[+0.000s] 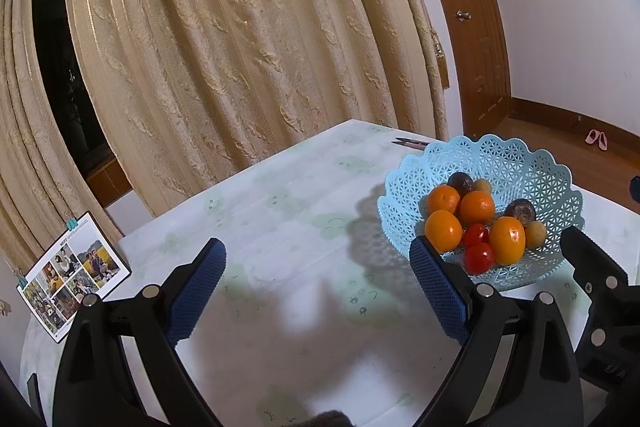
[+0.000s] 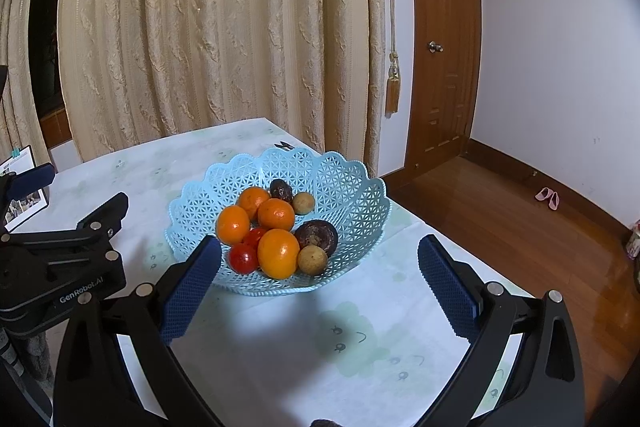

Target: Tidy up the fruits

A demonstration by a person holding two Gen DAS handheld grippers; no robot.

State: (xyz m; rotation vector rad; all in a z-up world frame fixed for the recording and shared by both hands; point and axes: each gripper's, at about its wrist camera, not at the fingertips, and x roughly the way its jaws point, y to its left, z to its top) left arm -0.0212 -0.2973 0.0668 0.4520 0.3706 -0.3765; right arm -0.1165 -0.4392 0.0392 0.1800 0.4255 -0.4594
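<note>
Right gripper (image 2: 320,279): nearest thing in its own view, jaws spread wide with nothing between them, hovering over the tablecloth just short of the basket.
Left gripper (image 1: 318,277): same deal, released and holding nothing, over bare cloth to the left of the basket.
Table (image 2: 280,347): white cloth with faint green cartoon prints.
Basket (image 2: 344,183): light blue lattice plastic with a scalloped rim, sitting toward the far right corner of the table.
Fruits (image 2: 278,253): all piled inside the basket. Four oranges, two small red tomatoes at the near side, two dark purplish round ones, and two little tan ones.
Photo calendar (image 1: 74,273): standing at the table's left edge.
Curtain (image 2: 220,27): beige, textured, hanging right behind the table.
Door (image 2: 444,47): brown wood, far right, closed.
Slippers (image 2: 547,197): pink pair on the wood floor by the far wall.
</note>
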